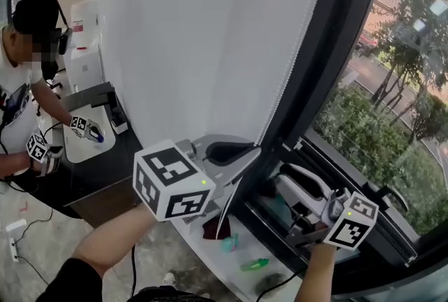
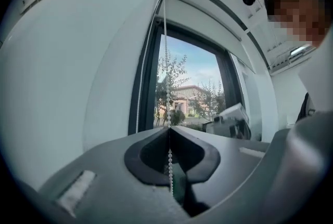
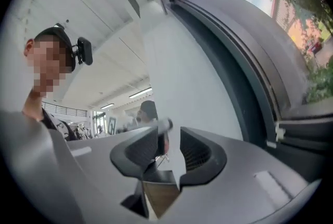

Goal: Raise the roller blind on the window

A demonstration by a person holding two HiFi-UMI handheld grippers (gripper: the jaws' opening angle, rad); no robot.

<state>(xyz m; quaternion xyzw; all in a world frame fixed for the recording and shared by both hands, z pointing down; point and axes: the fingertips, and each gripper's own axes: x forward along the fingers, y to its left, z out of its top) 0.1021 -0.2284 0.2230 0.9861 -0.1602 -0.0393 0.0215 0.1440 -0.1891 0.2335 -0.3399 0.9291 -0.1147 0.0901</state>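
Note:
The white roller blind hangs over the left part of the window. Its bead chain runs down along the blind's right edge. My left gripper is shut on this chain. In the left gripper view the chain drops straight from above into the closed jaw tips of that gripper. My right gripper is lower and to the right, by the dark window frame, and stands open. In the right gripper view nothing sits in the gap of that gripper; the blind shows behind it.
The dark window frame runs diagonally, with trees and a building outside. On the sill below lie a green item and a dark red item. At the far left another person holds grippers over a white table.

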